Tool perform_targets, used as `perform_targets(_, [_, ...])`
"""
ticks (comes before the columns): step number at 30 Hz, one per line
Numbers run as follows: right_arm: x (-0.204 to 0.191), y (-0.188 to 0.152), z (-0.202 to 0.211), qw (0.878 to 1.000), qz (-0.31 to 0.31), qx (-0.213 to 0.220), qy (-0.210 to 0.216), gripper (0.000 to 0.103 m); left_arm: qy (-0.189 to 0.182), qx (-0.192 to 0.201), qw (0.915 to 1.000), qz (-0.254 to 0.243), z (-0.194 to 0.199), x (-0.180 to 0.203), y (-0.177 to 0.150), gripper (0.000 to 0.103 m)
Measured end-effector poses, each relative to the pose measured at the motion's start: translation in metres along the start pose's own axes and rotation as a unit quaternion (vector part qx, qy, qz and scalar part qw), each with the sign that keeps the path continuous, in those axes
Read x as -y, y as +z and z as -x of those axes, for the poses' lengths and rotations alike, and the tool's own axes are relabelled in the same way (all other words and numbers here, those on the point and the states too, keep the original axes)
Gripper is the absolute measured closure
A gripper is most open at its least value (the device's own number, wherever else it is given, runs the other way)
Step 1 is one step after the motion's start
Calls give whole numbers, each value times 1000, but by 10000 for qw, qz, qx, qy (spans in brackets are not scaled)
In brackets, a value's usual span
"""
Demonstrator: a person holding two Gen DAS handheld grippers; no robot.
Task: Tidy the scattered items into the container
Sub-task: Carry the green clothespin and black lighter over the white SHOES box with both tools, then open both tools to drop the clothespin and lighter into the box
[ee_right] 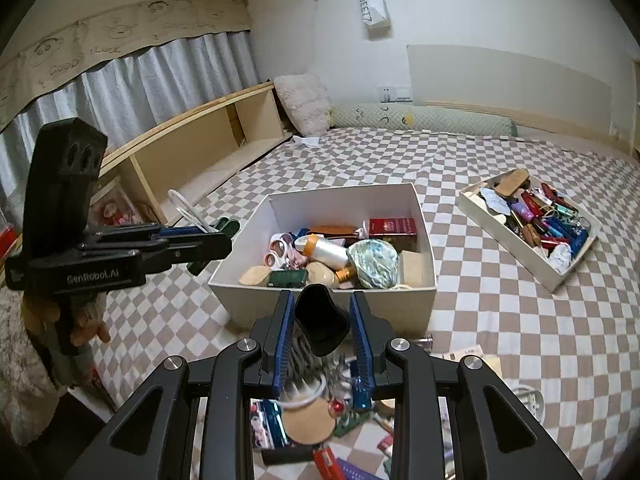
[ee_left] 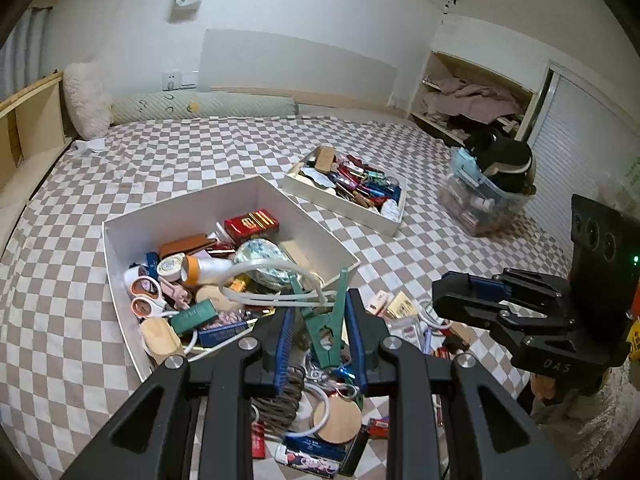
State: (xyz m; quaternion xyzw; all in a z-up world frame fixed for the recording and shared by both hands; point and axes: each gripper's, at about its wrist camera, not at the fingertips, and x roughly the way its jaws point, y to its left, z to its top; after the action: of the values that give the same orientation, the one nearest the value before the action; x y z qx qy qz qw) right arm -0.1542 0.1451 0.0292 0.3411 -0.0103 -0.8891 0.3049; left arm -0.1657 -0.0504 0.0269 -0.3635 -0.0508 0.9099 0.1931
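Observation:
My left gripper (ee_left: pixel 320 308) is shut on a green clamp-style clip (ee_left: pixel 326 336), and a white cable loop (ee_left: pixel 256 276) is caught in the clip's jaws. It hangs over the near right corner of the white box (ee_left: pixel 120 248), which holds several small items. From the right wrist view the left gripper (ee_right: pixel 222 238) is left of the white box (ee_right: pixel 320 300), with the green clip (ee_right: pixel 224 226) and white cable loop (ee_right: pixel 182 206) lifted with it. My right gripper (ee_right: pixel 322 298) is shut on a black hollow plastic piece (ee_right: pixel 320 322), just short of the box's near wall. A pile of scattered items (ee_right: pixel 312 420) lies below.
A shallow white tray (ee_right: pixel 560 276) full of small things sits to the right on the checkered bed. A clear plastic bin (ee_left: pixel 480 208) stands at the far right edge. A wooden shelf (ee_right: pixel 192 152) runs along the left, with pillows by the headboard.

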Motion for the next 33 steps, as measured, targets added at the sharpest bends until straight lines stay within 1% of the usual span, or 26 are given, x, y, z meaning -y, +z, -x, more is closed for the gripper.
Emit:
perform_targets(8, [2,33,-19,9999,-51,27,130,74,100,178,9995,244,-3,-13,24,78])
perform_targets(14, [6,56,-37,10000,-57,-23,46,74,257,256,9982,481,-10,-25,43,78])
perform_targets(16, [8,62,-47,9999,-94,-89,22,74,272,208,9976,601,-14,-33,47,78])
perform_targets(19, [12,69,-63,9996,-159,-221,-44,74,502,-20,9956,790,-27,-47,49,78])
perform_targets(22, [14,72,-80,9990,-214,-367,-118,74,667,-149,9933,936,-38,-60,49,78])
perform_targets(27, [23,70,-110,9967,-412,-676,-173,74,919,-355,9883,1162,-55,-81,47,78])
perform_targets(29, [25,68,-120,9955,-476,-792,-192,74,966,-416,9864,1265,-60,-88,47,78])
perform_targets(33, [23,63,-136,9936,-457,-1002,-244,74,1100,-524,9821,1437,-67,-104,45,78])
